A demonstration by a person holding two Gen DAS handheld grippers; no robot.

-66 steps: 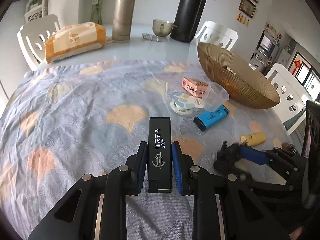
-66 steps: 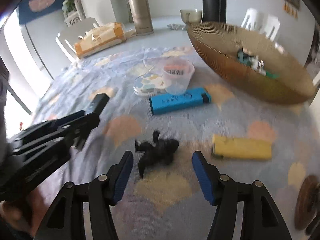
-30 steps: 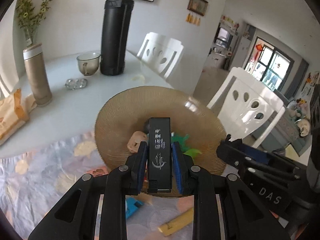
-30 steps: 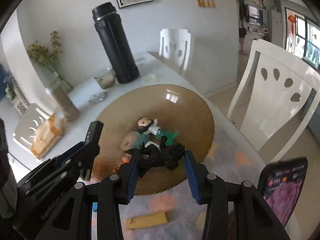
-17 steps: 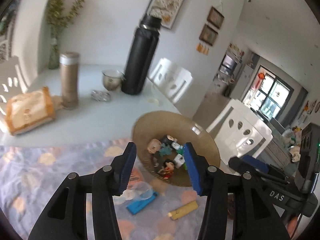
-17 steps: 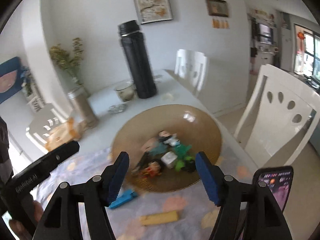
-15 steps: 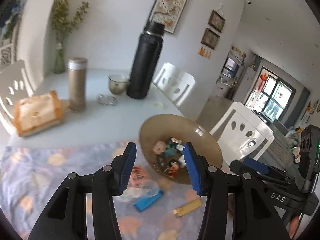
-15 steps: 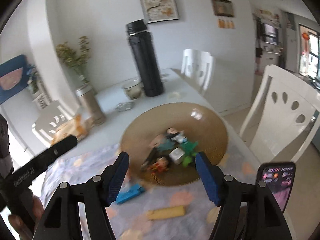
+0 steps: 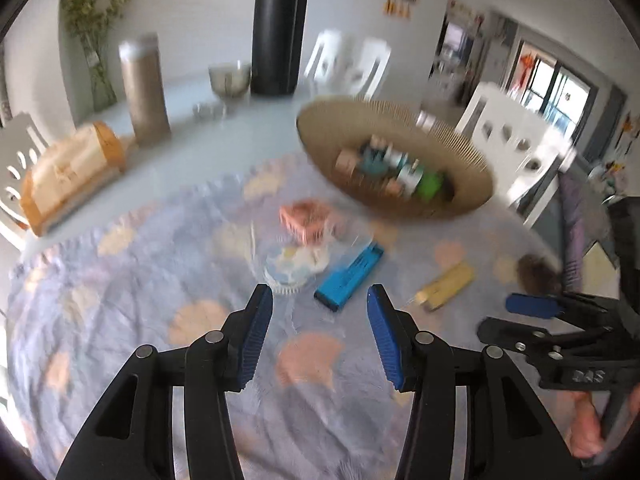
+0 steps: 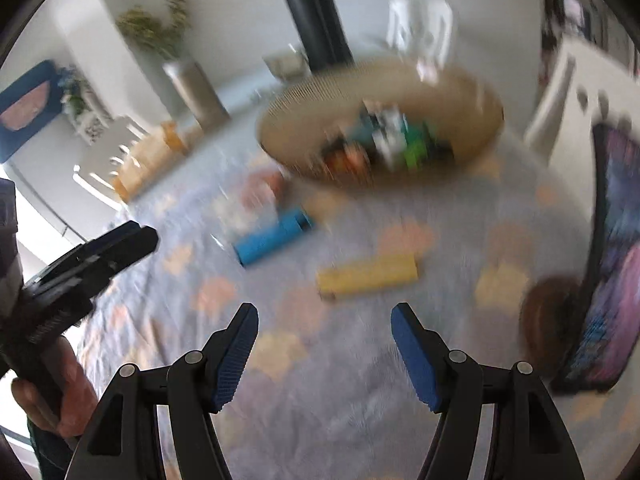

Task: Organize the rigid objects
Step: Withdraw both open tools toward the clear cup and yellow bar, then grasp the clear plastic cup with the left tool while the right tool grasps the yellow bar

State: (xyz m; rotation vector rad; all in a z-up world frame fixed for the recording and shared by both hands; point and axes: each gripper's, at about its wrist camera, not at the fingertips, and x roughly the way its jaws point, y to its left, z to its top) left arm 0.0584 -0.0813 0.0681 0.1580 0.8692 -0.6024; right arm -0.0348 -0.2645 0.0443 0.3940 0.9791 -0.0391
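My left gripper (image 9: 320, 324) is open and empty above the patterned cloth (image 9: 120, 340), just short of a blue box (image 9: 350, 272). My right gripper (image 10: 324, 344) is open and empty, low over the cloth with a yellow box (image 10: 368, 274) ahead of it. The blue box (image 10: 274, 242) lies further left in that view. A golden bowl (image 9: 460, 160) holds several small toys; it also shows in the right wrist view (image 10: 296, 100). A pink box (image 9: 306, 218), a clear cup (image 9: 344, 236) and a round tin (image 9: 292, 268) lie near the blue box. Both views are blurred.
A black thermos (image 9: 278, 28), a tan flask (image 9: 144, 88), a metal cup (image 9: 229, 78) and a tissue pack (image 9: 68, 172) stand on the bare table beyond the cloth. A phone (image 10: 612, 260) leans at the right. White chairs surround the table.
Both grippers let their objects go into the bowl and now stand open. They have dropped from high over the bowl down toward the cloth, close to the blue and yellow boxes.
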